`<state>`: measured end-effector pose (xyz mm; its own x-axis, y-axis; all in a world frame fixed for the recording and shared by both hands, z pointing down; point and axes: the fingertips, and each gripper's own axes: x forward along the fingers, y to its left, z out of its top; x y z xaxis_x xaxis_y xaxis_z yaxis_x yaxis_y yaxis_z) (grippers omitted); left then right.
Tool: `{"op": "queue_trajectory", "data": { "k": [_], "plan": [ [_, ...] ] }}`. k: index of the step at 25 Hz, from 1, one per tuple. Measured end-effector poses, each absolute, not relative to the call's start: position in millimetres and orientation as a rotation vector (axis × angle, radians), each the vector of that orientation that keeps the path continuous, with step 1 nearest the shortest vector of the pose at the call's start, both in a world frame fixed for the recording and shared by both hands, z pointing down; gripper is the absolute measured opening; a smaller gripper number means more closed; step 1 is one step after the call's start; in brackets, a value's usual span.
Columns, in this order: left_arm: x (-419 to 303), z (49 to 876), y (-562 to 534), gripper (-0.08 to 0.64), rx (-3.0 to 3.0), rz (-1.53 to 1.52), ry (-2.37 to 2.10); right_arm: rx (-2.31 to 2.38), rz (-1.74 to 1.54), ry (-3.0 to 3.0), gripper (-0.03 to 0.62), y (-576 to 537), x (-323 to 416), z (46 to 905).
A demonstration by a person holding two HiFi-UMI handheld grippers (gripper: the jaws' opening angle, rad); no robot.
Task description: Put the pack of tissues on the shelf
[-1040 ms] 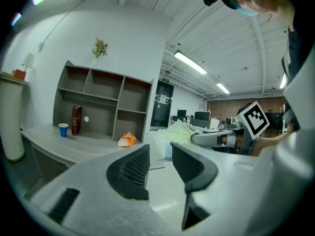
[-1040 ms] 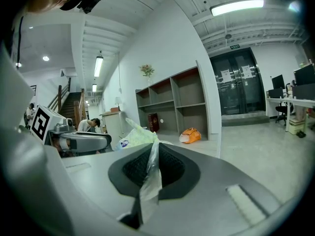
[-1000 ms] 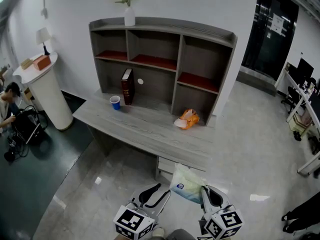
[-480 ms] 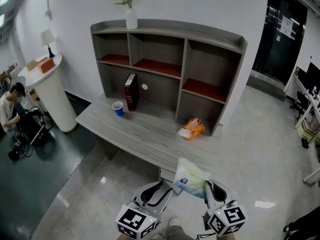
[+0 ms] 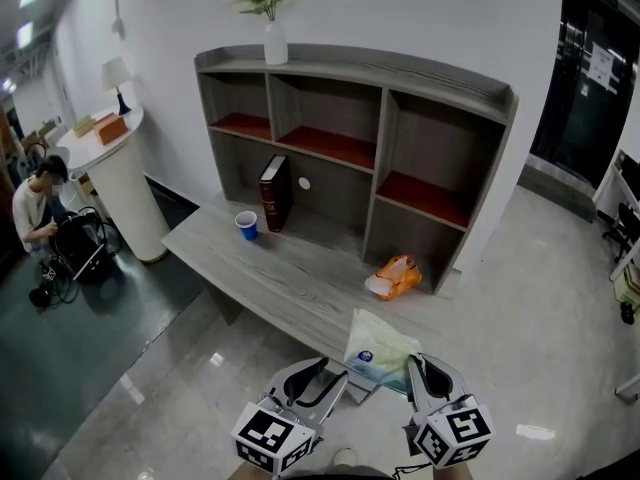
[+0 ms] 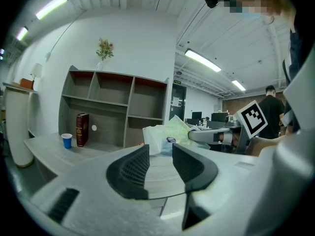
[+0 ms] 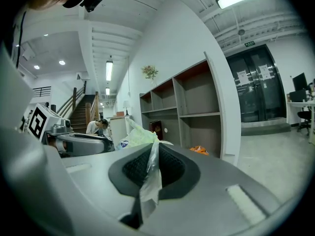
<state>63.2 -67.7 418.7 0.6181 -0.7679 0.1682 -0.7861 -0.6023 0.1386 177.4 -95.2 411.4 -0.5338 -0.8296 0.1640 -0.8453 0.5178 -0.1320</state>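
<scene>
The pack of tissues, pale green in clear plastic wrap, hangs in front of the grey desk's near edge. My right gripper is shut on the wrap's edge; the film is pinched between its jaws. My left gripper stands open beside it with nothing between its pads, and the pack shows just past them. The grey shelf unit with red-lined compartments stands on the desk's far side.
On the desk stand a dark red book, a blue cup and an orange bag. A vase of flowers tops the shelf. A white pedestal and a seated person are at left.
Both grippers and the pack have come closer to the desk; the desk and shelf now sit larger and lower in the head view. The grip on the wrap is unchanged.
</scene>
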Motion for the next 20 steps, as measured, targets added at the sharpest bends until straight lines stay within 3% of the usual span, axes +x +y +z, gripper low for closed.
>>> {"op": "queue_trajectory", "data": {
  "k": [20],
  "plan": [
    [50, 407, -132, 0.135, 2.575, 0.122, -1.489, 1.283, 0.26, -2.77, 0.012, -176, 156, 399]
  ]
}}
